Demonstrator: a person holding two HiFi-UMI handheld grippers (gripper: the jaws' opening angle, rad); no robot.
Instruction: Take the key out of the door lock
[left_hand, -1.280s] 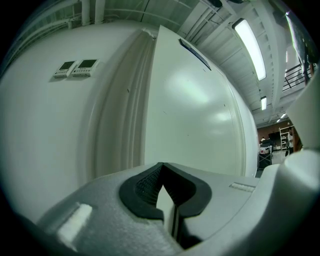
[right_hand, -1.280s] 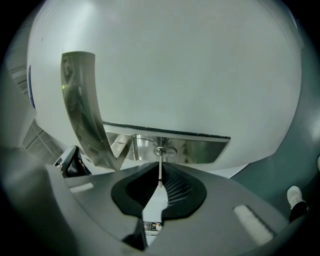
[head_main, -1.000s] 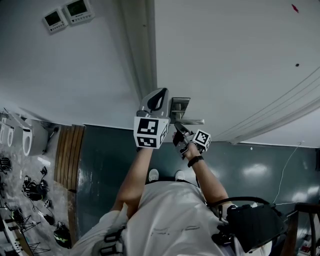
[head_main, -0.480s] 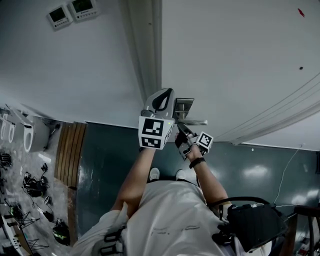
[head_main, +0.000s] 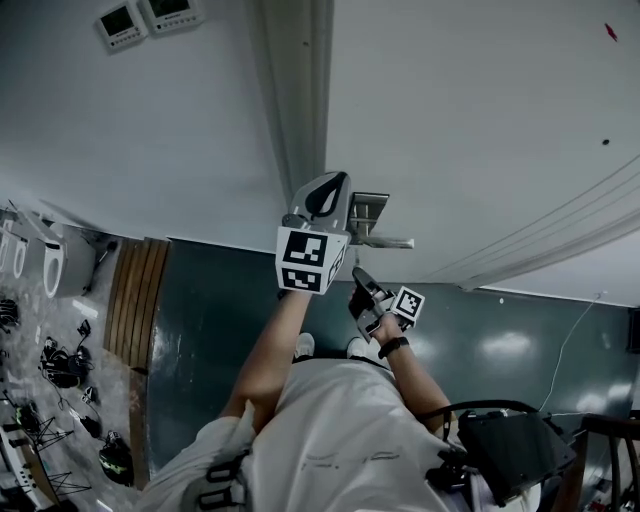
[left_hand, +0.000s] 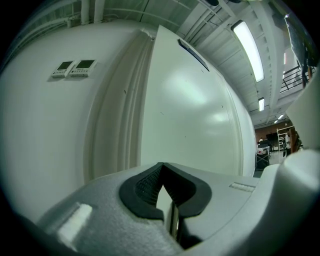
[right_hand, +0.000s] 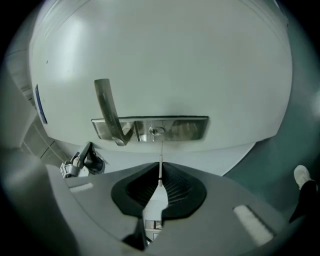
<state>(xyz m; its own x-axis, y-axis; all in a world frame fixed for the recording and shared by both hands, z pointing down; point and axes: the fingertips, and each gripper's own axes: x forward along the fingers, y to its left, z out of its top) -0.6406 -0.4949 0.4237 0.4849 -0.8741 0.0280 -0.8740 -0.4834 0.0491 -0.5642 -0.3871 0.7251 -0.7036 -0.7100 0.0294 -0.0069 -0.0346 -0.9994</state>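
Observation:
The door (head_main: 470, 110) carries a metal lock plate (right_hand: 185, 129) with a keyhole (right_hand: 156, 131) and a lever handle (right_hand: 106, 107). My right gripper (right_hand: 159, 186) is shut on the key (right_hand: 160, 167); its pale head sits between the pads and its thin blade points at the keyhole. The tip looks just clear of the lock. In the head view the right gripper (head_main: 361, 284) hangs a little short of the lock plate (head_main: 368, 212). My left gripper (head_main: 328, 192) is held up beside the plate, near the door; its jaws (left_hand: 167, 200) are shut on nothing.
The door frame (head_main: 300, 90) runs left of the lock. Two wall control panels (head_main: 150, 15) sit on the wall beyond it. A wooden board (head_main: 135, 310) and scattered gear (head_main: 60, 370) lie on the floor at left. A black bag (head_main: 510, 450) hangs at the person's right side.
My right gripper has drawn back from the lock plate with the key in it. The left gripper has stayed by the plate.

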